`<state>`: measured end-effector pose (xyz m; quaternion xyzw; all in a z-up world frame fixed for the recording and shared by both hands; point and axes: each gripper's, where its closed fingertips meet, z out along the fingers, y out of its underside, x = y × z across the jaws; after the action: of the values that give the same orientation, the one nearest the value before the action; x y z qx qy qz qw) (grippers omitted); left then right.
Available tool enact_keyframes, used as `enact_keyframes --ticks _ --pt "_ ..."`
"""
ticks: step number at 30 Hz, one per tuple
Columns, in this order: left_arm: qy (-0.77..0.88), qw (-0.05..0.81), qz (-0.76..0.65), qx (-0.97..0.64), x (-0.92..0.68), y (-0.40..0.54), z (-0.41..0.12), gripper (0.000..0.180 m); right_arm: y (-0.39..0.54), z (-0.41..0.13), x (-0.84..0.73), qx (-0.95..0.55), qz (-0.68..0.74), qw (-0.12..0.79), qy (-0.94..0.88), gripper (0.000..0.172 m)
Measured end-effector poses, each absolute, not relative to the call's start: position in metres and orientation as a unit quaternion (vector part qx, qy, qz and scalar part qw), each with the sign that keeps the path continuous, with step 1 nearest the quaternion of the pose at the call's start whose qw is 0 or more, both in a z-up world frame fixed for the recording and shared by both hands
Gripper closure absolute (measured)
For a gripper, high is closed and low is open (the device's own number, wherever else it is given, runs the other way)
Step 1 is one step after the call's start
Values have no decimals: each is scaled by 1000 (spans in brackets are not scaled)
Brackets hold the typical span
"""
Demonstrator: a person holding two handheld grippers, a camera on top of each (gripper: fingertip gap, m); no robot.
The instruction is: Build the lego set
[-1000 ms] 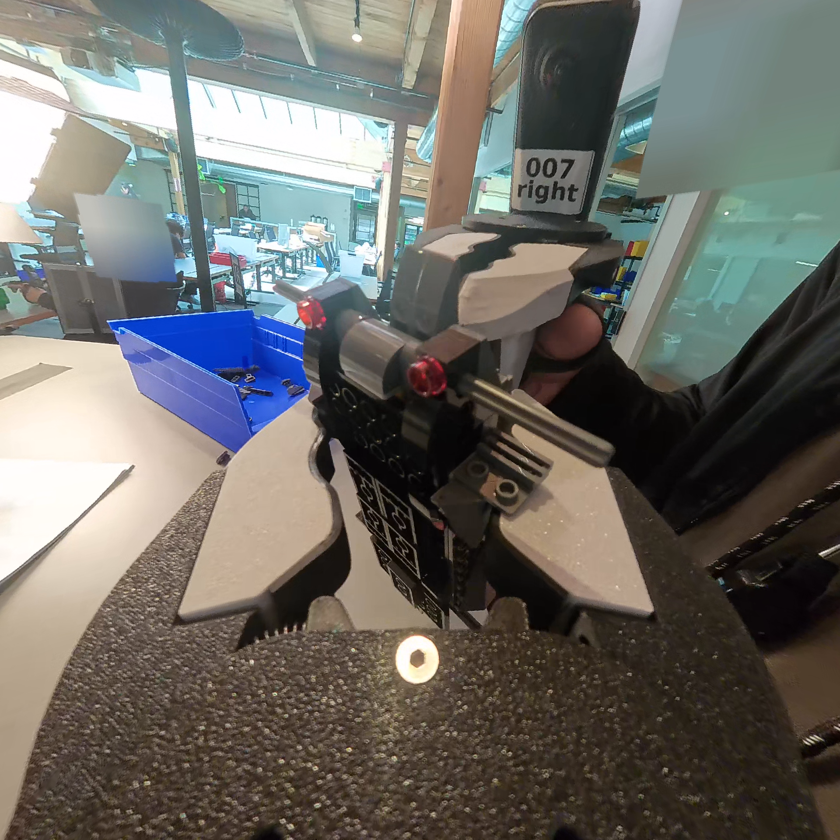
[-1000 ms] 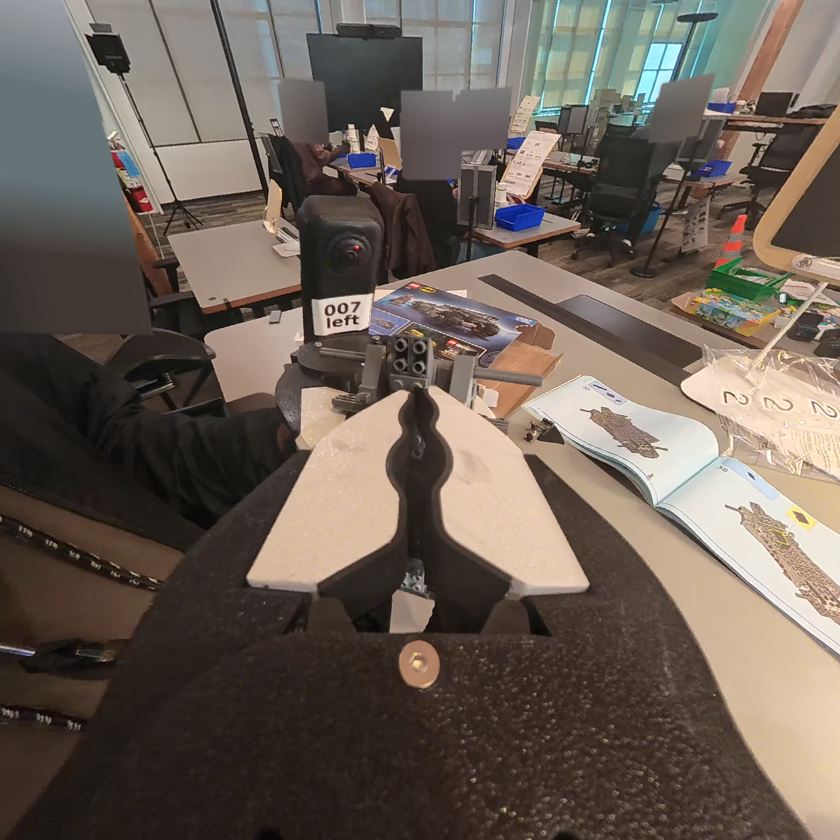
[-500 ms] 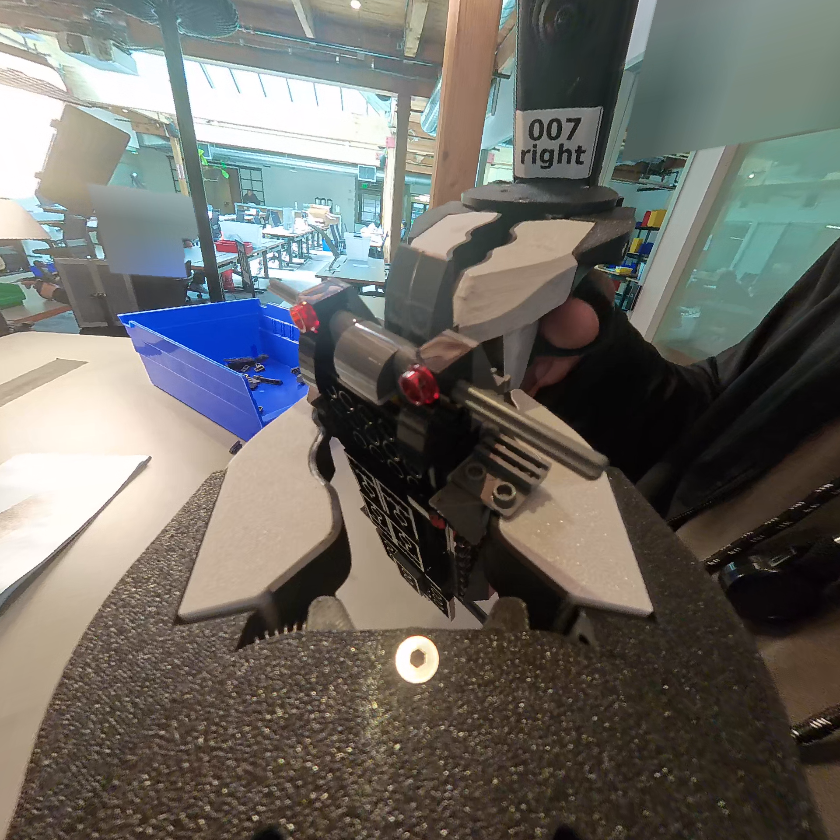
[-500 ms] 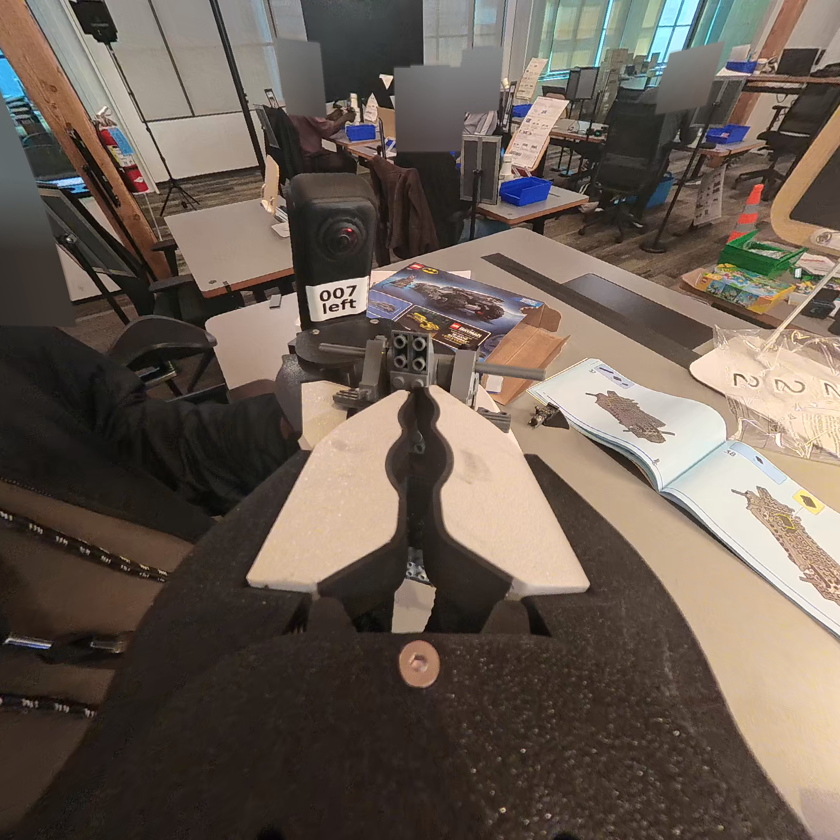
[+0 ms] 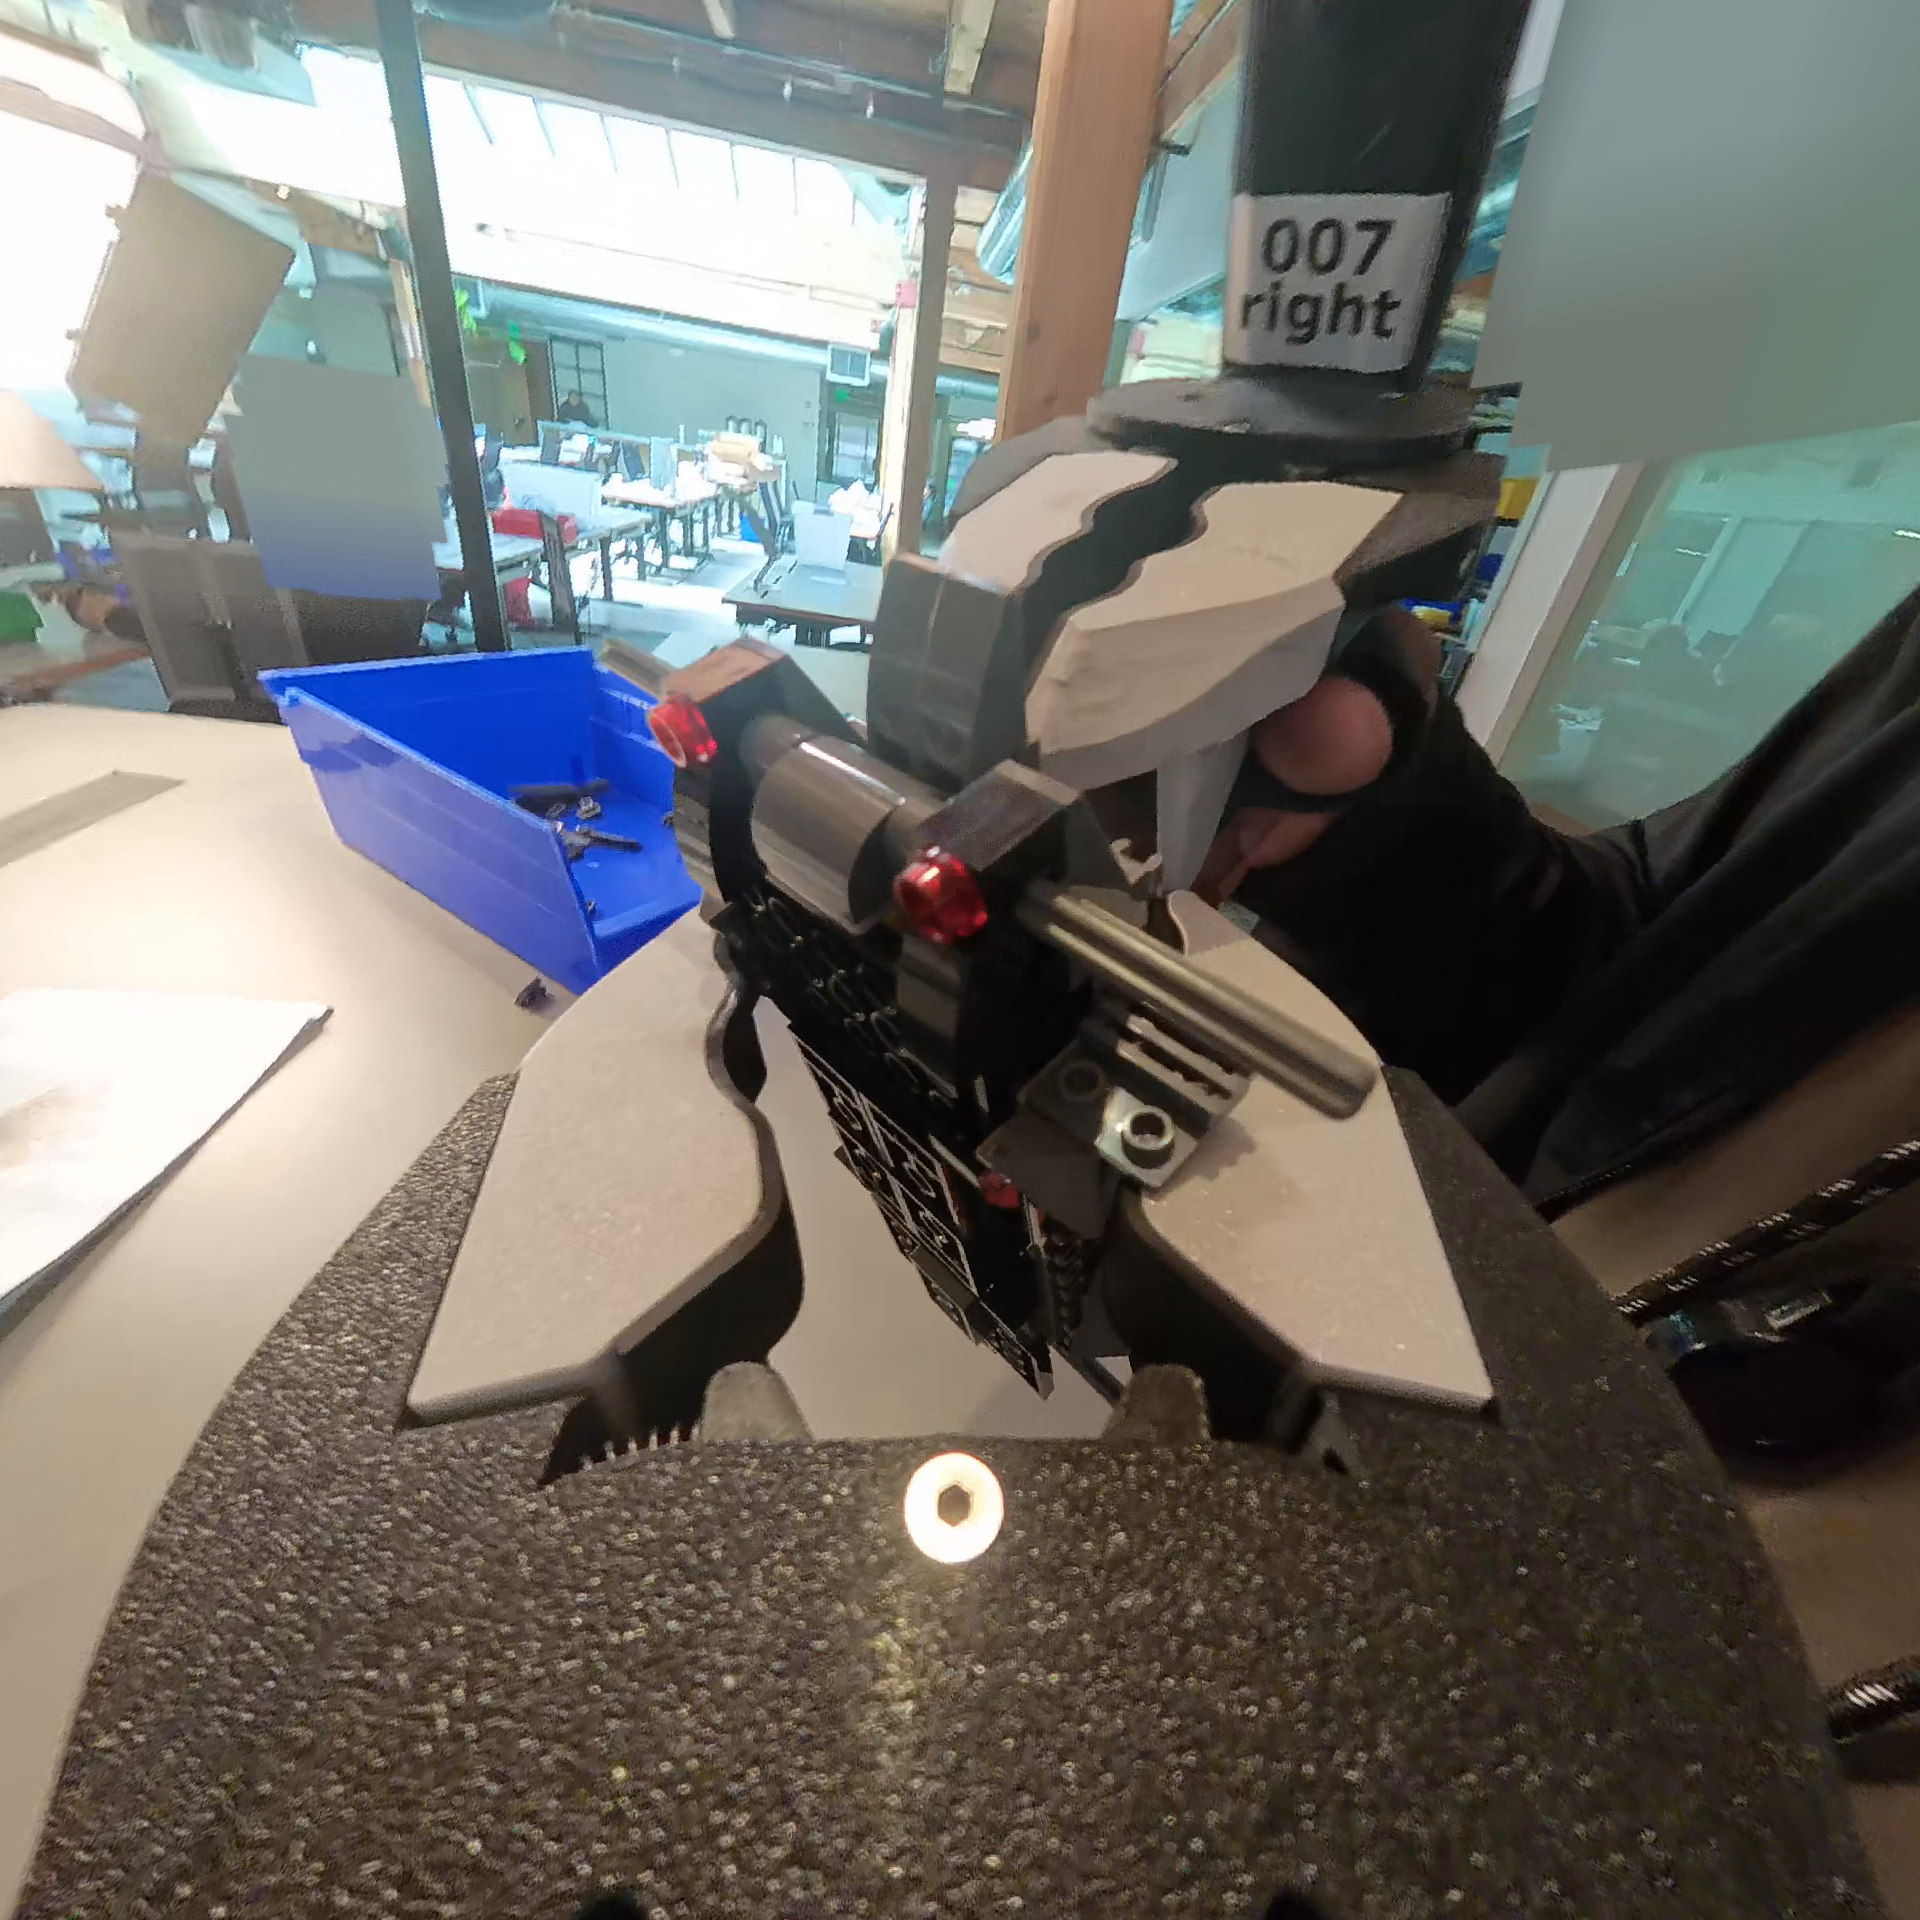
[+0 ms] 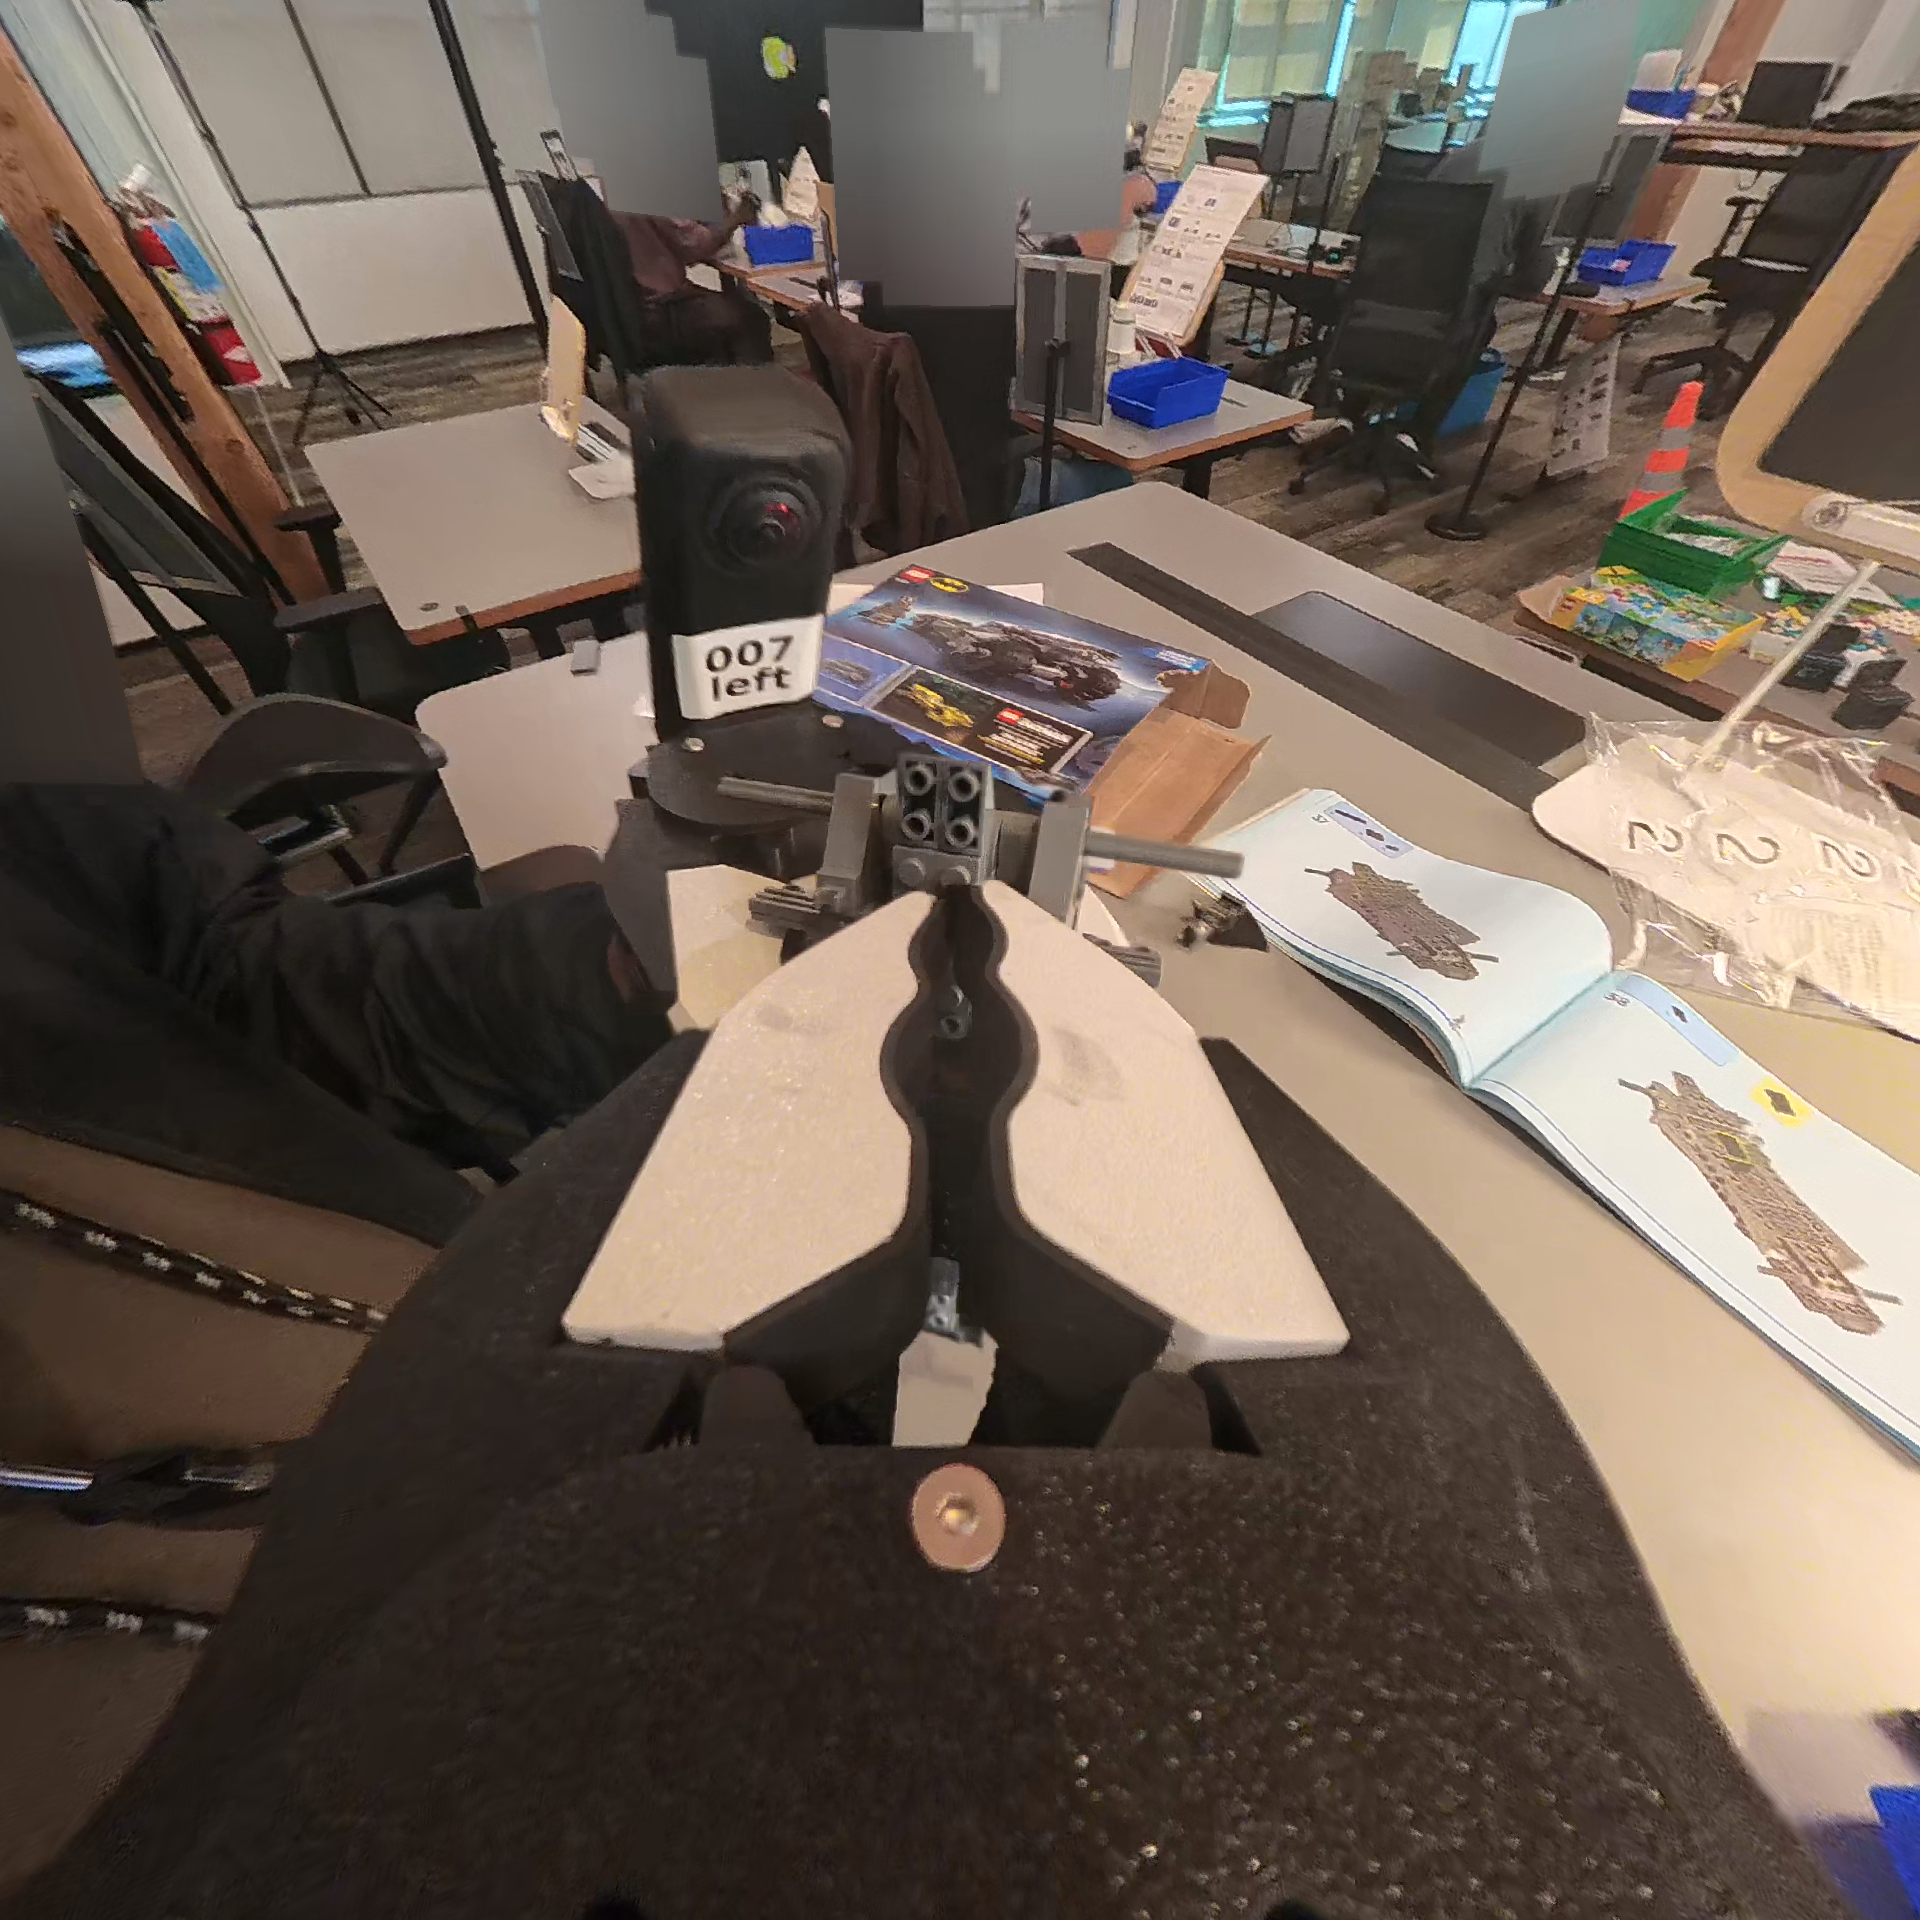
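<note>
Left gripper [image 5: 940, 1049] clamps black-grey brick model [image 5: 935, 997]; right gripper [image 6: 951, 904] closed at its top; blue bin [image 5: 457, 790] behind.

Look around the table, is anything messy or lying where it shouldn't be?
A little. One small dark brick piece lies loose on the table just outside the blue bin. The cardboard box has a torn-open flap.

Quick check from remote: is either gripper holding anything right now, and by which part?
The left gripper holds the black and grey brick model across its lower body, fingers on both sides. The right gripper is closed against the model's top; whether it grips a piece cannot be told.
</note>
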<state>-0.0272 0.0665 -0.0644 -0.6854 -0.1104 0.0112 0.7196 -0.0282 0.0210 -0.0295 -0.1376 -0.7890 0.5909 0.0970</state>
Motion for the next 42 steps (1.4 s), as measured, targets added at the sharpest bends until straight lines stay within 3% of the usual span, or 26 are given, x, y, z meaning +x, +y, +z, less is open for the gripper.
enact_keyframes --ticks 12,32,35,42 --pt "-200 681 -138 -691 -23 74 -79 109 28 -41 -31 -135 580 106 -796 172" --pt "-181 619 -127 -753 8 97 -92 114 28 -48 -6 -106 590 43 -800 172" --pt "-214 650 -179 -707 1 101 -87 119 35 -52 -21 -134 573 97 -803 172" --pt "-253 689 -260 -627 -24 101 -102 116 40 -76 -52 -183 567 82 -799 172"
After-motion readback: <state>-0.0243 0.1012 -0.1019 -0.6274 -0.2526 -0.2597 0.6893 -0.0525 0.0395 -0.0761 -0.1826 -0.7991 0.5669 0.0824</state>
